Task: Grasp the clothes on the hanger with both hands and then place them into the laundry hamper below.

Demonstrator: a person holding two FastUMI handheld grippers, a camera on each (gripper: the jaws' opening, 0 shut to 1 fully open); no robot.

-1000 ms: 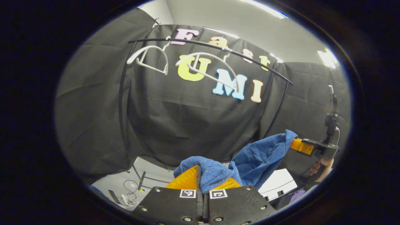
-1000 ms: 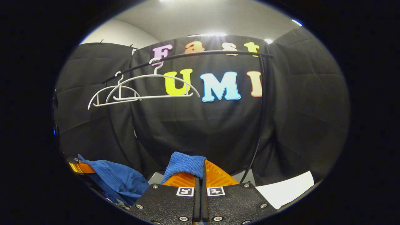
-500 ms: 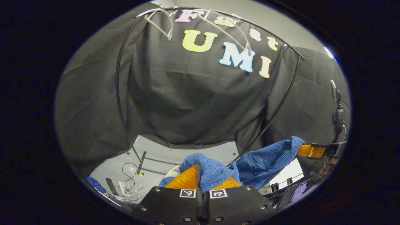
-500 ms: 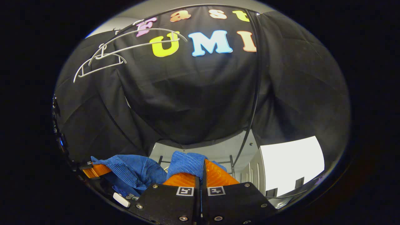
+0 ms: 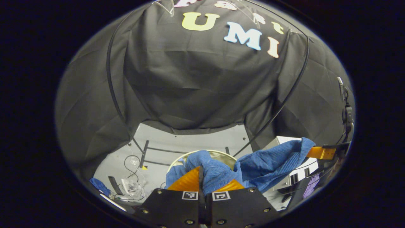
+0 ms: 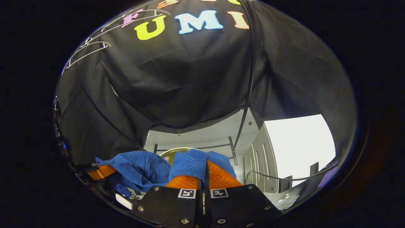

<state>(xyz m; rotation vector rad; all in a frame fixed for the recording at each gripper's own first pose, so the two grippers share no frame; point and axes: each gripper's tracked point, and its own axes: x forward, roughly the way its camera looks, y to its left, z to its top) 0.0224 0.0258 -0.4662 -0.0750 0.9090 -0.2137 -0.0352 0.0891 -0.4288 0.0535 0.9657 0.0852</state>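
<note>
**Garment off the hanger, hamper not yet reached**

Both tongs, left (image 5: 202, 185) and right (image 6: 202, 182), are clamped on the blue garment (image 5: 269, 164), which hangs between them above the round hamper (image 5: 226, 155). What remains is lowering and letting go.

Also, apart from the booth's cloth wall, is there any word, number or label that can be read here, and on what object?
No readable text.
The square markers on the left gripper and the right gripper: black-and-white patterns, no letters.
The blue garment: no print visible.
The floor clutter: too small to read.
</note>
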